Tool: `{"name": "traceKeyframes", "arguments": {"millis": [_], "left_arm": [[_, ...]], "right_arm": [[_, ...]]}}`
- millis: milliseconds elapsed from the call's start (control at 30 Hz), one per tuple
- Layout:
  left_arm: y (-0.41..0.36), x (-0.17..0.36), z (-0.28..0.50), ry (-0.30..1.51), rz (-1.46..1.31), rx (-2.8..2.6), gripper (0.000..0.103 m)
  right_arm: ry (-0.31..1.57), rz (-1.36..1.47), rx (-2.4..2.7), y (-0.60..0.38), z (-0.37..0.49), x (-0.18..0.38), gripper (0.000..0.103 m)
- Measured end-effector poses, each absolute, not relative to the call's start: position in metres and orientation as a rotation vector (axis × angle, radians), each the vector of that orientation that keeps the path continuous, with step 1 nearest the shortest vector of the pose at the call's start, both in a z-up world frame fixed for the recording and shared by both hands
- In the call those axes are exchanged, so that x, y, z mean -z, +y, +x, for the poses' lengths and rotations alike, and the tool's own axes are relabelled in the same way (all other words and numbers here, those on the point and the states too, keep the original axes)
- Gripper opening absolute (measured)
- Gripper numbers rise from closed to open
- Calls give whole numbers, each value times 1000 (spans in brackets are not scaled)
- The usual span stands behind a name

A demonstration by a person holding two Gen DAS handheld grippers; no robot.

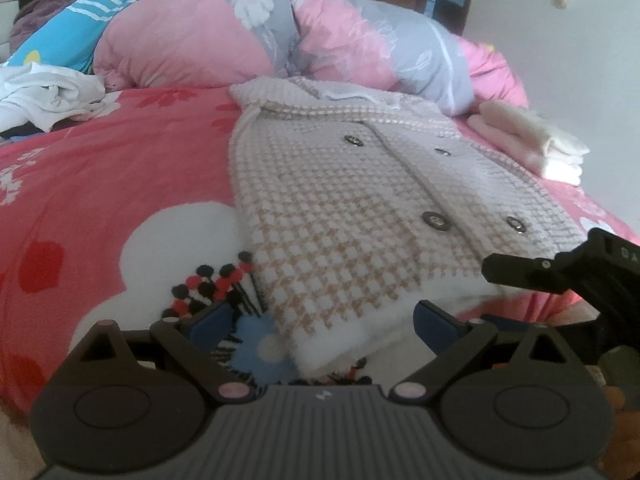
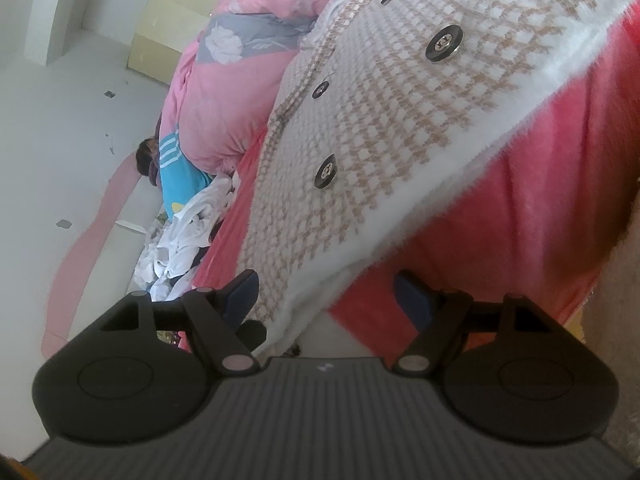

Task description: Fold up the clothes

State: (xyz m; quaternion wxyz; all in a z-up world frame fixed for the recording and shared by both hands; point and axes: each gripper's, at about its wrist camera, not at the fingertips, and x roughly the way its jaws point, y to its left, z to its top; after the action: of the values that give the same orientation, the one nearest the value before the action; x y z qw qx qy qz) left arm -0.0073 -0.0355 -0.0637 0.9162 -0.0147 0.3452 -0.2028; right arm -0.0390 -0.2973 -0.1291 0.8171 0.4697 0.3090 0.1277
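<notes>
A: What does your left wrist view give you?

B: Your left gripper (image 1: 324, 322) has its jaws spread wide, clamping nothing. The fuzzy white hem of the checked coat (image 1: 352, 200) lies between the blue pads (image 1: 434, 326), but you can see they don't press on it. The coat lies flat on the red floral bedspread (image 1: 100, 184), buttons up, collar towards the pink and grey quilt (image 1: 280, 36) heaped at the far side. Folded pale garments (image 1: 536, 140) sit just beside its right edge, and a crumpled white cloth (image 1: 48, 100) lies well apart at the left. A person (image 1: 40, 4) lies in the far left corner. Your right gripper (image 1: 560, 272) comes in from the right, near the coat's lower corner.

A: And the right wrist view?

B: The picture is rolled over. Your right gripper (image 2: 324, 300) is also released, jaws wide. The coat's (image 2: 380, 112) white hem runs down between the pads (image 2: 412, 300), with neither one gripping it. You see the bedspread (image 2: 500, 220) beyond the hem and the quilt (image 2: 224, 92) at the top.
</notes>
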Motion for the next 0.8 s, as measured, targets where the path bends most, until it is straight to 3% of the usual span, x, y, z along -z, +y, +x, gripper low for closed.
{"name": "traceKeyframes", "arguments": {"millis": [167, 533, 800], "left_arm": [[-22, 59, -8, 672, -96, 460, 91], [1, 71, -6, 728, -231, 580, 66], [7, 84, 2, 773, -294, 605, 61]], "right_arm": [[652, 1025, -294, -300, -40, 128, 76], [658, 1165, -348, -300, -29, 134, 76], [644, 1240, -356, -300, -23, 143, 77]]}}
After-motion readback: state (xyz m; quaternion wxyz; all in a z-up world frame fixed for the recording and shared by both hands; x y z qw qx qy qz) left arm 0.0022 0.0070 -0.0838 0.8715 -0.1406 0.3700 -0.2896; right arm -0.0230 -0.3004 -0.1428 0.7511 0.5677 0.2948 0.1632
